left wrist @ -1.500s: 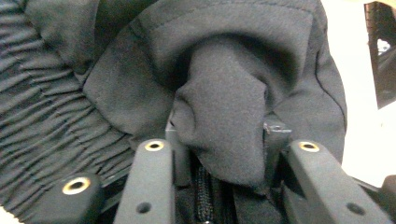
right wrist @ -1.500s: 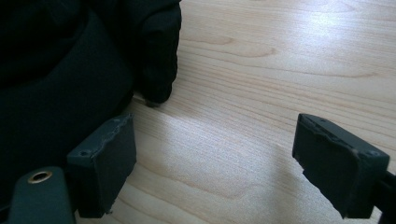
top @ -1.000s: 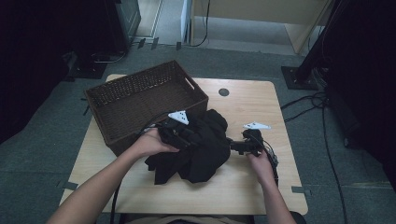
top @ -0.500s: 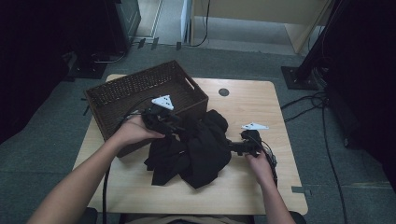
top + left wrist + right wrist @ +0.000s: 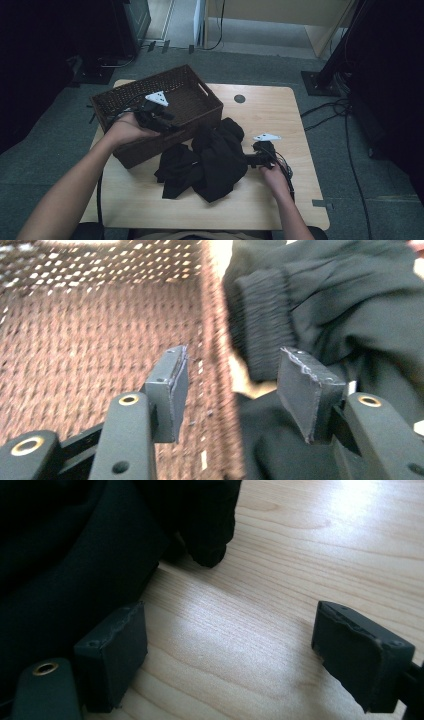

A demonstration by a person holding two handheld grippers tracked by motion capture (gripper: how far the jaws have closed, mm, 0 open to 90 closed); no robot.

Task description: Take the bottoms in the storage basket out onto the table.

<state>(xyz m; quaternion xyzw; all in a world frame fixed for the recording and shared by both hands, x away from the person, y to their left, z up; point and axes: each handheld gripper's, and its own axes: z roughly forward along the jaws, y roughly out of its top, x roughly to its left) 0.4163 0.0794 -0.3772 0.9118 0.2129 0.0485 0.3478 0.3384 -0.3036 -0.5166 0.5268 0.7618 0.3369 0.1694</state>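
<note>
1. The wooden tabletop [image 5: 280, 112] carries everything.
2. A brown wicker basket [image 5: 200, 95] stands on its far left part.
3. A black garment [image 5: 215, 160] lies crumpled in the middle, just beside the basket's near wall; a ribbed cuff [image 5: 260, 325] is close to the basket rim.
4. The left claw [image 5: 167, 120] hangs above the basket's near wall. Its jaws have just been closing, they stand half open, and nothing is between them.
5. The right claw [image 5: 245, 160] rests at the garment's right edge, with its jaws wide apart above bare wood, and grips nothing.
</note>
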